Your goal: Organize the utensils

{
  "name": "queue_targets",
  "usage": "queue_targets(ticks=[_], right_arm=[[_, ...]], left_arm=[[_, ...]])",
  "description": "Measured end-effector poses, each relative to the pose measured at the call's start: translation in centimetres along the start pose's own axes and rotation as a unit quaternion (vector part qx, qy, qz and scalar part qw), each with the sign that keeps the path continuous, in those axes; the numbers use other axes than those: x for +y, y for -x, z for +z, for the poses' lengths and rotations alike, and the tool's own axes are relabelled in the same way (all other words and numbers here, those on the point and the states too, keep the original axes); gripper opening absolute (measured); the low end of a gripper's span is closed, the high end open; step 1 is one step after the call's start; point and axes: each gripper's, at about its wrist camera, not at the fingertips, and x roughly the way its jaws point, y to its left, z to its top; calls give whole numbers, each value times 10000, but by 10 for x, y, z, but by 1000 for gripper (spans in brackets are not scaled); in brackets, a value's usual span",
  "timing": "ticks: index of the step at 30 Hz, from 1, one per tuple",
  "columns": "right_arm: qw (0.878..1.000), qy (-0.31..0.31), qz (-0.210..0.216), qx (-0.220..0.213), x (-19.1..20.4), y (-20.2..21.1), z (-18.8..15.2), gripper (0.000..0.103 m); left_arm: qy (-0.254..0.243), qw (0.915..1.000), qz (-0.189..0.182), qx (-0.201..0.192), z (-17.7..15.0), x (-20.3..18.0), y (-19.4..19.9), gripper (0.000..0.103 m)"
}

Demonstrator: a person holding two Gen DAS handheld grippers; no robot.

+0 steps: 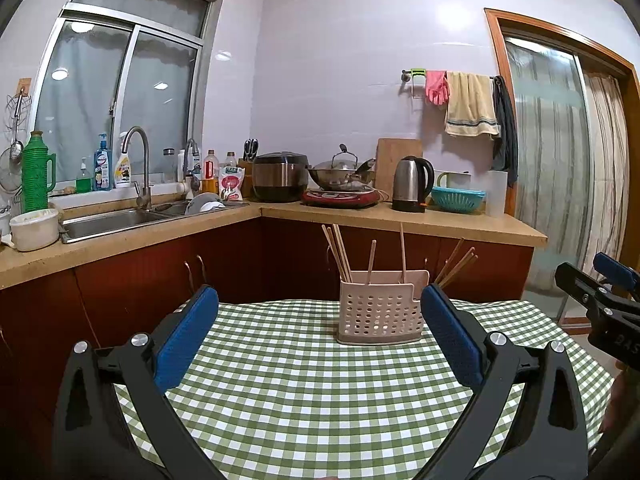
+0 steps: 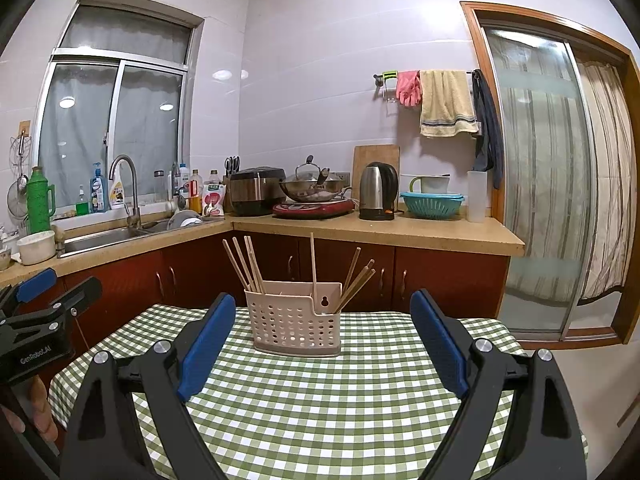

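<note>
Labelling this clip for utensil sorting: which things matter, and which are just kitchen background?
Job: chopsticks; perforated holder on the checked tablecloth.

Background: kettle; wok; rice cooker; colander; sink; towel.

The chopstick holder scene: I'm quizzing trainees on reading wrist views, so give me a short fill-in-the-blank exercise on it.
1. The chopsticks stand in a perforated ____ holder.
2. The holder rests on a green and white ____ tablecloth.
3. Both the left gripper and the right gripper are ____ and hold nothing.
4. On the counter, the kettle stands beside a teal ____.

Missing words: plastic; checked; open; colander
</note>
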Motion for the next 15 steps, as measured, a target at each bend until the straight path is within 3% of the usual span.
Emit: queue_targets(ticks=[15], right_arm=[[10000,7,8,66,0,-4,-2,86]], left_arm=[[-26,10000,-2,-13,-4,-3,-3,99]])
